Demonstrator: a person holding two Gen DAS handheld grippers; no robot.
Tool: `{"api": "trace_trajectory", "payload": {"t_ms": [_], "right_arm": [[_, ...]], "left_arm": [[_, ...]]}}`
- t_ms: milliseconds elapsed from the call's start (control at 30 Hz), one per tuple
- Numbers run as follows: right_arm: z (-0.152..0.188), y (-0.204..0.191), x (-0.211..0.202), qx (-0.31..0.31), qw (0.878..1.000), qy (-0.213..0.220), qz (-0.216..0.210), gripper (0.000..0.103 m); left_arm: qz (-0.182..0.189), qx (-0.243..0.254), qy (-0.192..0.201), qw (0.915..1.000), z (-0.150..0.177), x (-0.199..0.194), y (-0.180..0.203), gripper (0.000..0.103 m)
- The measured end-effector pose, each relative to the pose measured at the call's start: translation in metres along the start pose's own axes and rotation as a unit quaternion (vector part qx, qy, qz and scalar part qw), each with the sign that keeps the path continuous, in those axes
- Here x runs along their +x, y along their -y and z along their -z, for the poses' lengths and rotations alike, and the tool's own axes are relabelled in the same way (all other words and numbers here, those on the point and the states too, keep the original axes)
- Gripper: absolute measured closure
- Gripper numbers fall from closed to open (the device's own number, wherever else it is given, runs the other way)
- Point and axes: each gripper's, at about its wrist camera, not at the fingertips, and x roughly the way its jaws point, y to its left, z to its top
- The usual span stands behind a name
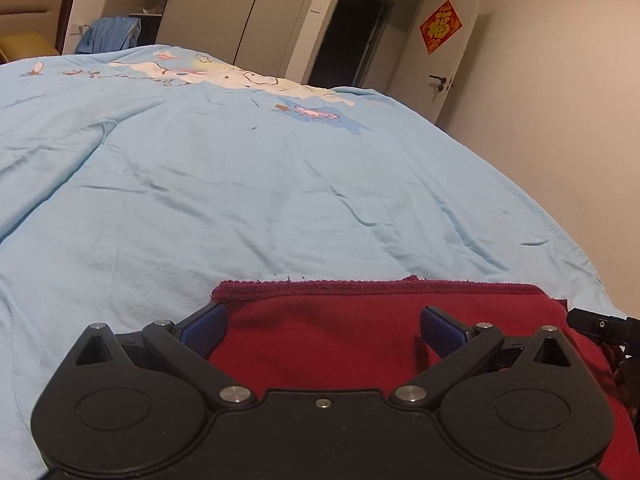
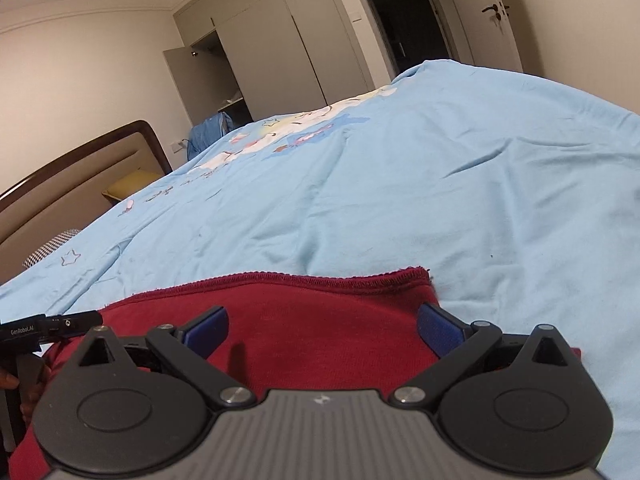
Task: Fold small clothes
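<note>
Directly beneath both tools, a dark red garment (image 1: 360, 340) lies flat on the pale blue quilt (image 1: 240, 200), its stitched hem (image 1: 360, 283) forming the far edge in each view. The left gripper (image 1: 323, 330) hovers over the cloth's left portion with its jaws spread wide and nothing between the blue pads (image 1: 206, 332); the left corner of the hem sits just beyond its left finger. The right gripper (image 2: 322, 330) is likewise wide open and empty, above the right portion, with the hem's right corner (image 2: 424, 272) just ahead of its right finger. Each tool appears at the edge of the other's view, so the two stand side by side along the garment's long axis, which runs left to right across both. Each corner is thus nearer its own-side tool, and a fold would likely carry the cloth across that axis. Beyond the hem the quilt stretches bare of clothes to a cartoon print (image 1: 224, 76), then wardrobe (image 2: 280, 40) and door (image 1: 448, 60).
</note>
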Motion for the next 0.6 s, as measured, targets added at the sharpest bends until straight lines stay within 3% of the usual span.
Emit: {"api": "trace_trajectory", "payload": {"t_ms": [233, 600], "right_arm": [[0.005, -0.007, 0.002, -0.027, 0.999, 0.000, 0.017, 0.000], [0.008, -0.008, -0.002, -0.012, 1.000, 0.014, 0.002, 0.000]], "left_arm": [[-0.028, 0.041, -0.006, 0.9987, 0.005, 0.006, 0.014, 0.001], [-0.019, 0.033, 0.006, 0.9993, 0.007, 0.002, 0.009, 0.001]]}}
